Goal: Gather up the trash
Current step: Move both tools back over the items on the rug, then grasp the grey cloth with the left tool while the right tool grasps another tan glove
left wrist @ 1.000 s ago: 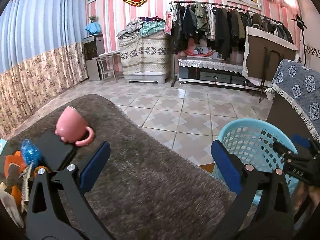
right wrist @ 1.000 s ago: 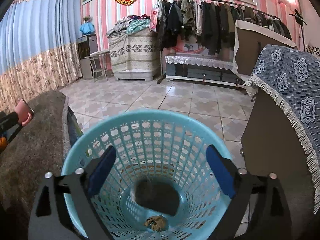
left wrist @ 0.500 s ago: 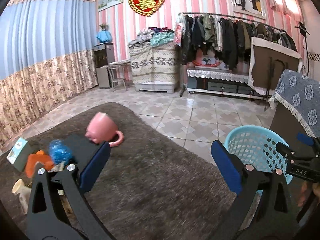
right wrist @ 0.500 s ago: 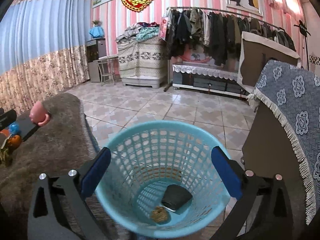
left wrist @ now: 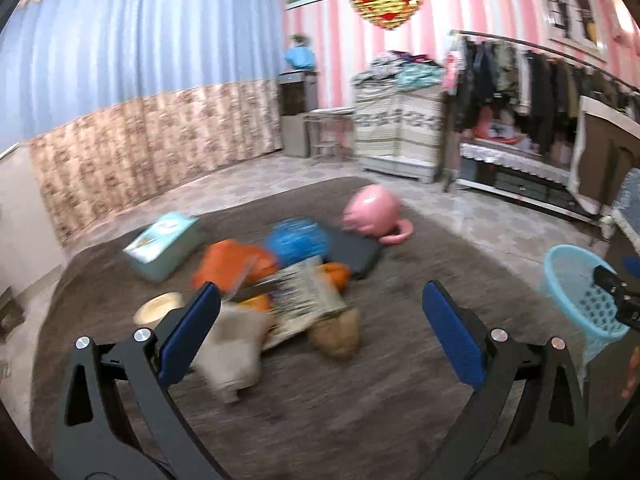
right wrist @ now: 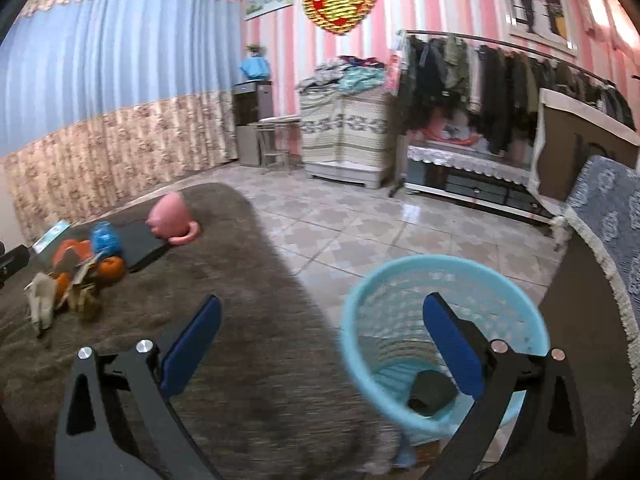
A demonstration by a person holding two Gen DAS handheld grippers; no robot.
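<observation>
Trash: a blurred heap of crumpled beige paper [left wrist: 236, 350], a printed grey wrapper [left wrist: 306, 294], a brown crumpled lump [left wrist: 336, 332] and orange pieces [left wrist: 232, 264] lies near the middle of the grey-brown carpet table top [left wrist: 360, 412]; in the right wrist view the same heap [right wrist: 76, 284] is near the left edge of it.
Basket: the light blue plastic lattice basket [right wrist: 436, 320] stands on the tiled floor just beside the right edge of the table top; a dark flat object [right wrist: 430, 390] lies at its bottom.
Left gripper: the left gripper [left wrist: 320, 334] with blue pads is spread wide and holds nothing; it hovers over the heap.
Right gripper: the right gripper [right wrist: 320, 344] is also spread wide and empty, over the right edge of the table top and the basket.
Other things: a pink ceramic mug [left wrist: 374, 214] lies on its side near the far edge, touching a black flat pad [left wrist: 352, 252]; a blue crinkled ball [left wrist: 298, 240] is on this pad; a light teal box [left wrist: 162, 246] and a roll of tape [left wrist: 158, 310] are towards the left edge.
Writing: the box and the wrapper carry print, but it is too blurred to read.
Room: pink striped wall with a red-gold heart ornament [right wrist: 340, 2], blue curtain [right wrist: 108, 48], a rack of dark clothes [right wrist: 480, 76], pale tiled floor [right wrist: 360, 220].
</observation>
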